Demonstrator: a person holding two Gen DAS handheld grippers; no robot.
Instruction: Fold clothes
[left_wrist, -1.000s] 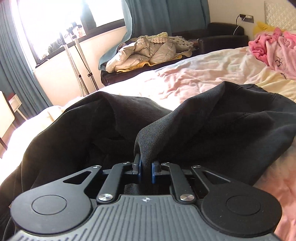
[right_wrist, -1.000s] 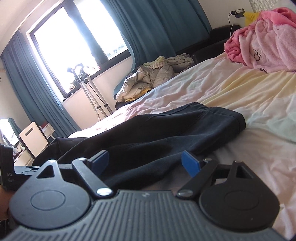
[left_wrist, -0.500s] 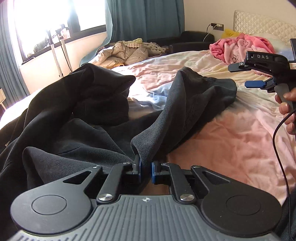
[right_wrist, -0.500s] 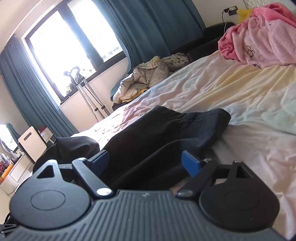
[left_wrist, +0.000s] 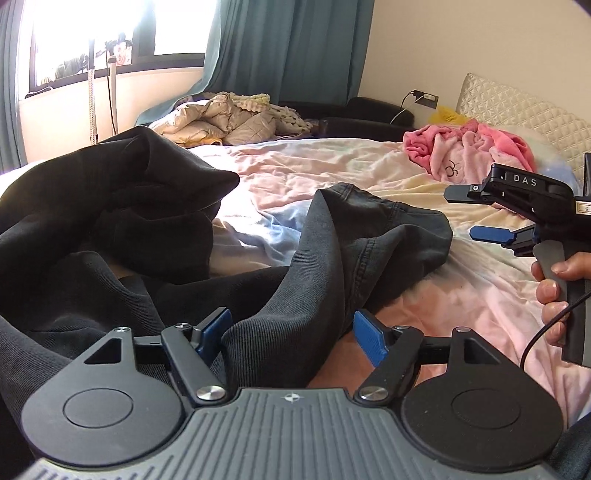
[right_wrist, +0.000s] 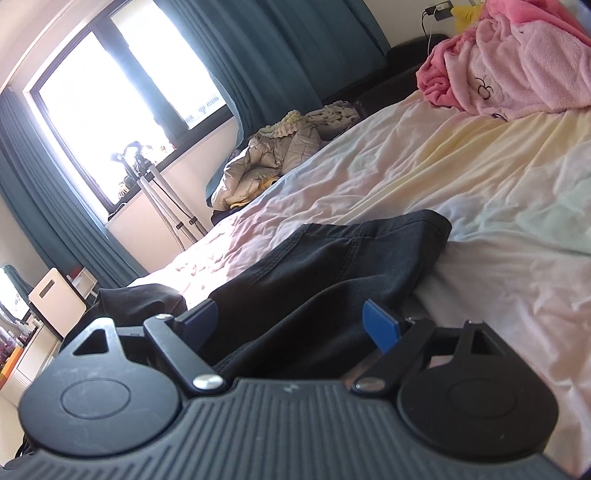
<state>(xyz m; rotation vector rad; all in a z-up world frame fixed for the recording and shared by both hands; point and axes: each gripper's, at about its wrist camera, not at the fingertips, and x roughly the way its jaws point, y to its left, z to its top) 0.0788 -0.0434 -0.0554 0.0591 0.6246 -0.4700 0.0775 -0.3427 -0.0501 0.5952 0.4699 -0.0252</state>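
Jaws wide on two grippers, left gripper (left_wrist: 291, 334) just released one black garment (left_wrist: 177, 236), right gripper (right_wrist: 295, 325) empty

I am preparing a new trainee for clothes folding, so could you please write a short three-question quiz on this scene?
1. True or false: the left gripper is clamped shut on the black garment.
2. Which lies near the headboard: (a) pink blanket, (b) beige jacket, (c) black garment?
3. What colour are the pads on the right gripper?

Key:
1. False: its jaws have just been opening, and the cloth lies loose between them.
2. (a).
3. Blue.
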